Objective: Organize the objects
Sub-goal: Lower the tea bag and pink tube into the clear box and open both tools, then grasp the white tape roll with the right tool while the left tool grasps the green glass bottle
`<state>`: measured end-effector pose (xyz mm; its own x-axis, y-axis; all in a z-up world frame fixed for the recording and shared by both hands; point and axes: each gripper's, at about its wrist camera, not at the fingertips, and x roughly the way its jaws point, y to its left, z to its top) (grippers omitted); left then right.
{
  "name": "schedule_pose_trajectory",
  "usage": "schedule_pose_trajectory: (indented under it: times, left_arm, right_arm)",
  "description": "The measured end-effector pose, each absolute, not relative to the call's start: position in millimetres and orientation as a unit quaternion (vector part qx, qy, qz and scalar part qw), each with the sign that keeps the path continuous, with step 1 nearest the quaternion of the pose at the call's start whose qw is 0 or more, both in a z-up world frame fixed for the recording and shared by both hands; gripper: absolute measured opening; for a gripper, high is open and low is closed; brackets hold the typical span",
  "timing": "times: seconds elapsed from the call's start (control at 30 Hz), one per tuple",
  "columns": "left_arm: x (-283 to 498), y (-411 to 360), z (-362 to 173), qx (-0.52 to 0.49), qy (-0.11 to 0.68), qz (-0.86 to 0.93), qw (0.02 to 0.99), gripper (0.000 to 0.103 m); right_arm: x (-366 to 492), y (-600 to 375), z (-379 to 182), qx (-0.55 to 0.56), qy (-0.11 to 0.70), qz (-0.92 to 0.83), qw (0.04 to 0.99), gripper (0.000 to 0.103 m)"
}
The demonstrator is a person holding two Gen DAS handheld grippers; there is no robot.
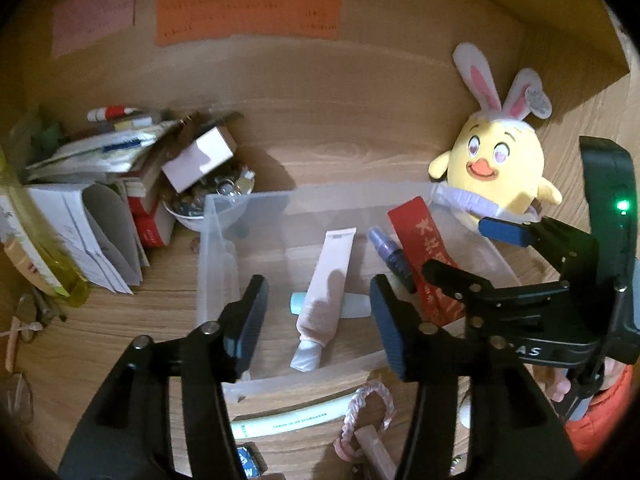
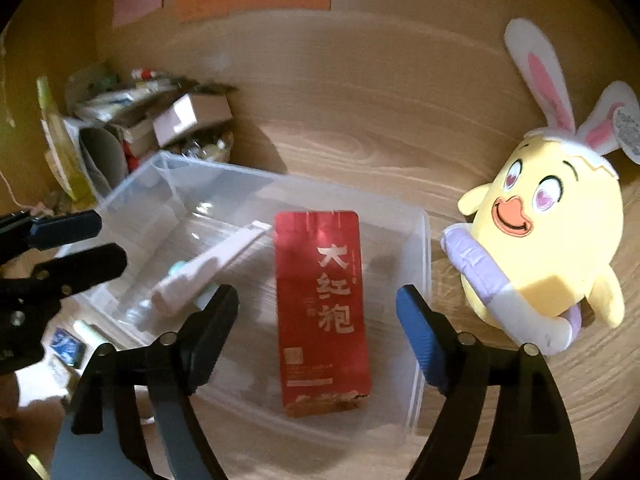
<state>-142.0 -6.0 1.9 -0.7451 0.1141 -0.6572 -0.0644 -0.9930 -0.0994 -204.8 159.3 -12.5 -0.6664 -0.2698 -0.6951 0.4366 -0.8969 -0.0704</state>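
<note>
red packet in clear bin, right gripper jaws apart above

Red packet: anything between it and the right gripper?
Nothing visible. The right gripper is open directly over the red packet, which lies inside the clear bin, uncovered, apart from the pink tube.

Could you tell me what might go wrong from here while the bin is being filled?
The red packet leans on the bin wall, so it may slide or tip. The open right gripper hangs close beside the open left gripper, so they might collide. The plush chick sits against the bin and could be knocked.
</note>
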Motion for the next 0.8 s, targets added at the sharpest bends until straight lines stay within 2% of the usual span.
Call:
schedule_pose_trajectory:
  times: [0.07, 0.23, 0.43, 0.5, 0.8]
  left_arm:
    - [-136.0, -6.2, 8.0, -0.344, -0.033, 0.937, 0.046, 0.058]
    - [-121.2, -5.1, 21.4, -0.324, -0.023, 0.945, 0.045, 0.075]
    - [-102.3, -6.2, 31.0, -0.312, -0.025, 0.949, 0.047, 0.088]
    - [-96.1, -8.1, 32.5, -0.311, -0.029, 0.949, 0.046, 0.090]
    - [-76.7, -16.5, 20.7, -0.327, -0.027, 0.944, 0.035, 0.092]
  right_arm:
    - [-198.1, 159.4, -5.5, 0.349, 0.117, -0.909, 0.195, 0.081]
    - [-177.5, 161.3, 8.8, 0.329, 0.119, -0.915, 0.201, 0.082]
    - [-152.3, 163.4, 22.2, 0.302, 0.127, -0.922, 0.207, 0.084]
    - [-144.1, 165.5, 24.9, 0.292, 0.128, -0.925, 0.206, 0.090]
    - [-120.0, 177.8, 19.6, 0.288, 0.113, -0.928, 0.205, 0.094]
